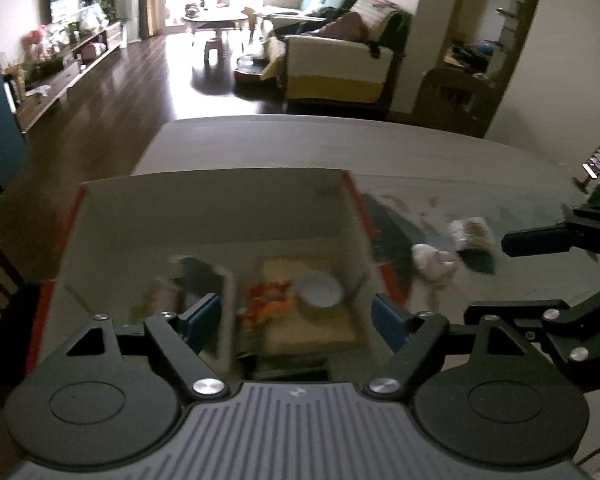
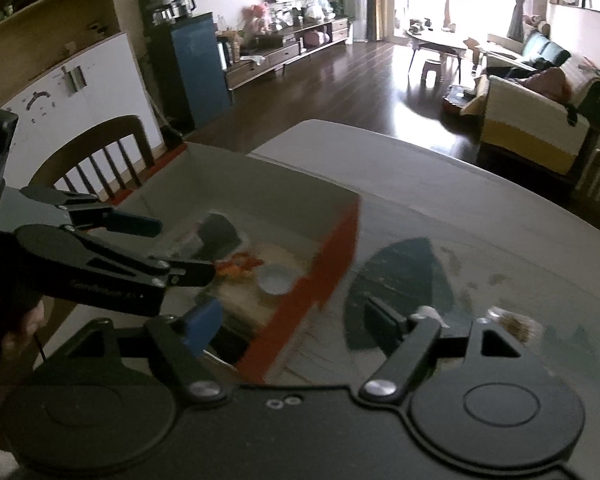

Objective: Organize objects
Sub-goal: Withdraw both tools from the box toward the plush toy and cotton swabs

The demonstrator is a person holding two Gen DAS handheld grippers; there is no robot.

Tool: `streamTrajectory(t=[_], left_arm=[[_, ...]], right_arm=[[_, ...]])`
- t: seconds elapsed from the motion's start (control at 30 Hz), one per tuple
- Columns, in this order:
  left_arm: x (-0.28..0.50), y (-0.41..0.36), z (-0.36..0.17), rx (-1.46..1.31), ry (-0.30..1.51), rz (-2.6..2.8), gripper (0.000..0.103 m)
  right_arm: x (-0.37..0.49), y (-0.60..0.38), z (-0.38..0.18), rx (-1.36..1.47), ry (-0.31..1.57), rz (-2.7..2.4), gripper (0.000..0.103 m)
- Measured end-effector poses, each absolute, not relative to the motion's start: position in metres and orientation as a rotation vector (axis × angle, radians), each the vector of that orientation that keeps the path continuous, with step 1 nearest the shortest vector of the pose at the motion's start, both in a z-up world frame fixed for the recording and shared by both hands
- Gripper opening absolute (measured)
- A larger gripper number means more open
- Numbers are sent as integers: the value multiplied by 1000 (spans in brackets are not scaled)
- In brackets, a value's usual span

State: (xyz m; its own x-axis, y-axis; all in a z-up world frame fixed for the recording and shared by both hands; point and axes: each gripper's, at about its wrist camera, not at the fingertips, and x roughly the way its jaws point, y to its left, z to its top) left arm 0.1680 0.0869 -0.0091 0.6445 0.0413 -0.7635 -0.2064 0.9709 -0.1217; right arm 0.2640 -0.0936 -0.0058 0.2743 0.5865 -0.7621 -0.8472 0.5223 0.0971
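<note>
Jaws, both sets: spread wide, nothing between them. Left gripper (image 1: 296,322) hangs over the open cardboard box (image 1: 204,216), red-edged, standing on the worktop (image 1: 440,160).

Box contents, blurred: white round dish (image 1: 321,289), orange item (image 1: 270,300), dark item (image 1: 198,272) at the 10 o'clock corner. Exact identities cannot be told.

Loose items on the worktop: pale crumpled object (image 1: 434,262) and brownish furry object (image 1: 474,234), lying outside the box at about 2 o'clock from the left jaws, near each other. Long axes unclear through blur.

Right gripper (image 2: 296,326) straddles the box's red side wall; the furry object (image 2: 516,326) sits at 3 o'clock, just beyond its right finger. Judged nearer arm for both loose items: right. The box lies at 10 o'clock from it.

Dark leaf-shaped mat (image 2: 400,280) at 1 o'clock.

Writing: faint lettering on the left gripper's body in the right view, not legible.
</note>
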Motion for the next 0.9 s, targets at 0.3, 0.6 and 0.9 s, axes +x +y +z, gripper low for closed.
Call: streamTrajectory(t=[0.3,0.6,0.9], left_arm=[[204,31,-14,-197,854,106,103],[235,-29,-26,-159,852,54,103],[267,-63,-52,-117,878,69,103]], right_arm=[[299,-150,-10,-358,846,925,79],[345,-212,-27,-349,881,830,79],[383,-238,-49,-359,911,786,79]])
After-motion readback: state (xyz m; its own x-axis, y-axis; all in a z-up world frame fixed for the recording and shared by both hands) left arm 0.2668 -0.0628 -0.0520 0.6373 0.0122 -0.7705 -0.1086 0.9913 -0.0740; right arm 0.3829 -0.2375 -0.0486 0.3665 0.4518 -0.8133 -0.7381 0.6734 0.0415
